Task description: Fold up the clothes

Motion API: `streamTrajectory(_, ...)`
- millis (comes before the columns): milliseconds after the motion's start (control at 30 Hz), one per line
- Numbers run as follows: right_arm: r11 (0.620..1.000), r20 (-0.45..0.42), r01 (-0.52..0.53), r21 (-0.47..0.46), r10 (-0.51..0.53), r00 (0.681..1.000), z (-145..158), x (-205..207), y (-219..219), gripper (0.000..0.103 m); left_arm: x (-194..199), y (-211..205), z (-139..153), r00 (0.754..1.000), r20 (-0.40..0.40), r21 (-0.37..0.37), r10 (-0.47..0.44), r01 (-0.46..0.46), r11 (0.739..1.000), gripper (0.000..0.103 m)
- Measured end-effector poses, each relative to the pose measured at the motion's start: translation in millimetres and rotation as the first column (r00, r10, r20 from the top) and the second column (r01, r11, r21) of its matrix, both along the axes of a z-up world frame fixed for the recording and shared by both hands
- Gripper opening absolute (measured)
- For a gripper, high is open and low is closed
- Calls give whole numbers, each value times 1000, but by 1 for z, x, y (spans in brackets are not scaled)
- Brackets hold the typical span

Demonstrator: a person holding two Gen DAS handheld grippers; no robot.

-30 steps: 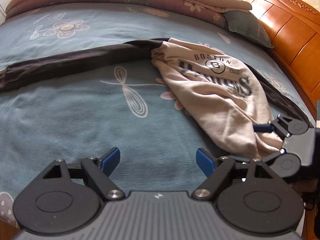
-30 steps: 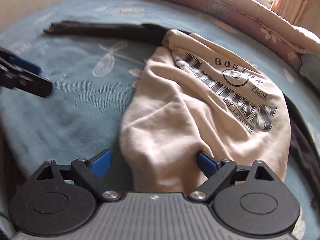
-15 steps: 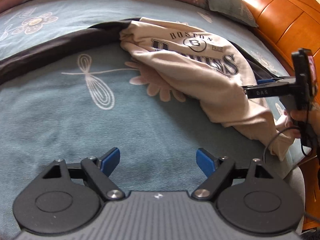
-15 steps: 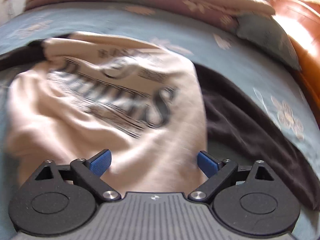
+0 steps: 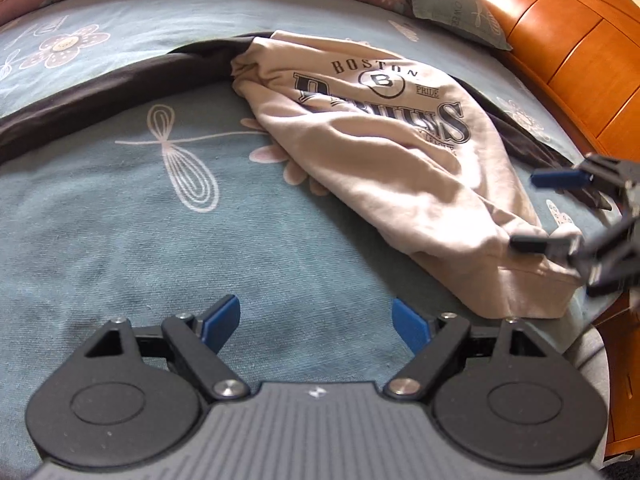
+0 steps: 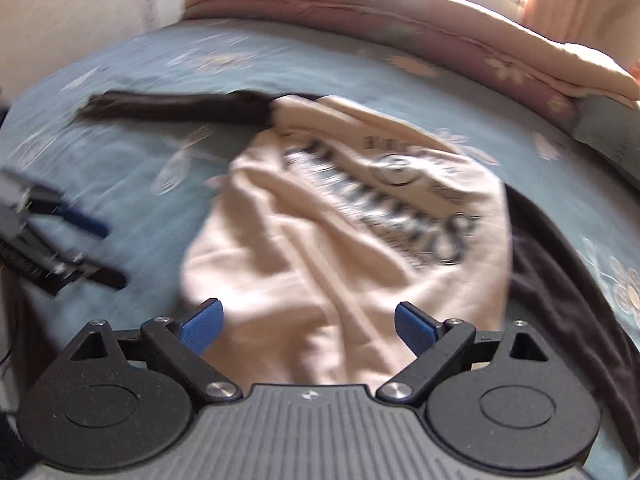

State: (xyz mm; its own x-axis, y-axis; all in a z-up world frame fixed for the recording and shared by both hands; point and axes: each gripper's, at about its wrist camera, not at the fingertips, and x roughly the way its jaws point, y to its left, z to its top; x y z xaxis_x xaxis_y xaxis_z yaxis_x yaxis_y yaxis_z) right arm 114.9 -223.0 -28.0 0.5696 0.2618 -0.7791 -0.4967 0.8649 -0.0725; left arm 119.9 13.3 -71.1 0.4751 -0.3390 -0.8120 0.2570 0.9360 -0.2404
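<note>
Clearly both the left gripper [image 5: 316, 322] and right gripper [image 6: 308, 326] stood open and empty, so the bunched sweatshirt [image 5: 384, 152] could, perhaps, fold crookedly.

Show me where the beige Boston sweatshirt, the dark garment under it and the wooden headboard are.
beige Boston sweatshirt [image 5: 400, 168], left wrist view, plain cloth below the print.
dark garment [image 5: 120, 88], left wrist view, the long strip stretching left.
wooden headboard [image 5: 580, 40], left wrist view, an orange panel.
</note>
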Motion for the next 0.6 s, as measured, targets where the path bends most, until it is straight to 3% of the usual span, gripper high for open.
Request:
streamTrajectory(67, 999, 8, -47, -22, 47, 999, -5, -8, 20, 94, -4, 2, 2, 1000, 4, -3, 2, -2, 1000, 83)
streamTrajectory(167, 990, 42, -108, -89, 112, 993, -18, -13, 51, 82, -10, 8, 6, 1000, 14, -1, 11, -11, 1000, 83)
streamTrajectory(300, 946, 69, -165, -280, 191, 979, -44, -9, 86, 56, -13, 18, 10, 999, 18, -19, 33, -33, 999, 83)
streamTrajectory(367, 924, 65, -170, -344, 204, 977, -55, -4, 91, 36, -12, 20, 9, 999, 22, -32, 30, -29, 999, 83)
streamTrajectory(500, 946, 57, -150, -286, 173, 983, -44, 10, 74, 22, -9, 17, 8, 997, 72, -82, -13, 19, 996, 83)
streamTrajectory(600, 976, 64, -85, -202, 100, 993, -25, 27, 48, 21, -7, 6, 6, 990, 129, -87, -56, 68, 994, 85)
